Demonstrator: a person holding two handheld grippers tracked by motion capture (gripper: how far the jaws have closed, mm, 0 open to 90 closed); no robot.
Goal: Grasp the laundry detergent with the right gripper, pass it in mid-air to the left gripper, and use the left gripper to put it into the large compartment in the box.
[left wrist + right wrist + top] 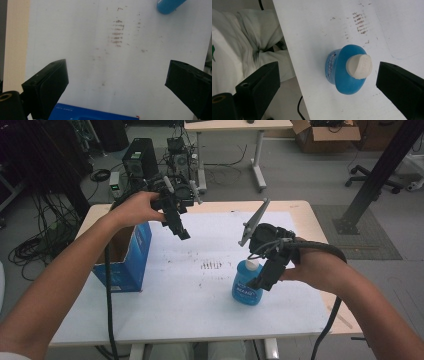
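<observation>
While the blue bottle [247, 287] with its white cap [359, 66] stands upright on the white sheet [200, 295] covering the table [305, 212], the right gripper [260, 281] hangs just above it, jaws spread wide and gripping nothing. The left gripper [182, 234] hovers beside the open blue cardboard box [131, 260], its jaws likewise released and empty.

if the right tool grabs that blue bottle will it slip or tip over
The blue bottle stands upright on a broad base, so it probably resists tipping. Its smooth, rounded plastic body may slip between pads. The narrow white cap offers little to hold; the open right tool would likely do better on the body.
</observation>
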